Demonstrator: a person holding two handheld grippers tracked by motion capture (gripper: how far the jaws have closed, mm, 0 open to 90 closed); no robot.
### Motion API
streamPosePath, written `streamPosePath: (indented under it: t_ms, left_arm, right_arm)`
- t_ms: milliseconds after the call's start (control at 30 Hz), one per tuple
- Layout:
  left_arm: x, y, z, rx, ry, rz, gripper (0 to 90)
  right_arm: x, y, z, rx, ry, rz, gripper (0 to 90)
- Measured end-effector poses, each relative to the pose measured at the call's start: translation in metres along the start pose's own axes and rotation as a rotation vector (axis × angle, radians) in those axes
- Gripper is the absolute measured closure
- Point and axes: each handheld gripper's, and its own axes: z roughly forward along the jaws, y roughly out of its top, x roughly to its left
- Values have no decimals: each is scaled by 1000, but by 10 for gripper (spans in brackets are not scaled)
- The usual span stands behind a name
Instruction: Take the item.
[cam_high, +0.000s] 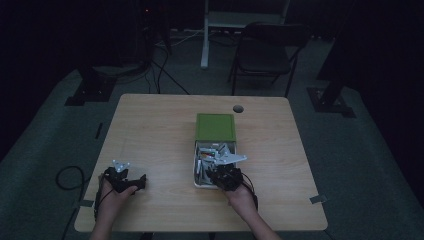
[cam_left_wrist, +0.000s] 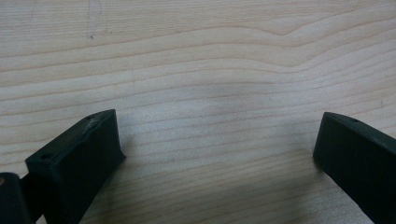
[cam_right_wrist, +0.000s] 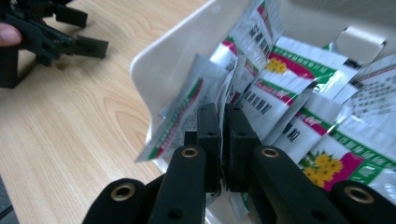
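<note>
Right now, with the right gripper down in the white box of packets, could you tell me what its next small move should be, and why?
Probably lift it straight up a little. The right gripper has its jaws closed on the edge of a foil sachet standing in the white box, so a short lift should pull it free of the other sachets. The left gripper is open over bare table.
</note>
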Motion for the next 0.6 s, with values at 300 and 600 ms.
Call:
streamPosePath:
  t_ms: [300,600]
  left_arm:
    - [0,0,0,0,0,0,11]
    - [0,0,0,1,0,0,11]
  right_arm:
    - [-5,12,-17,-47,7,4,871]
    - [-24,23,-41,-118,-10,30,872]
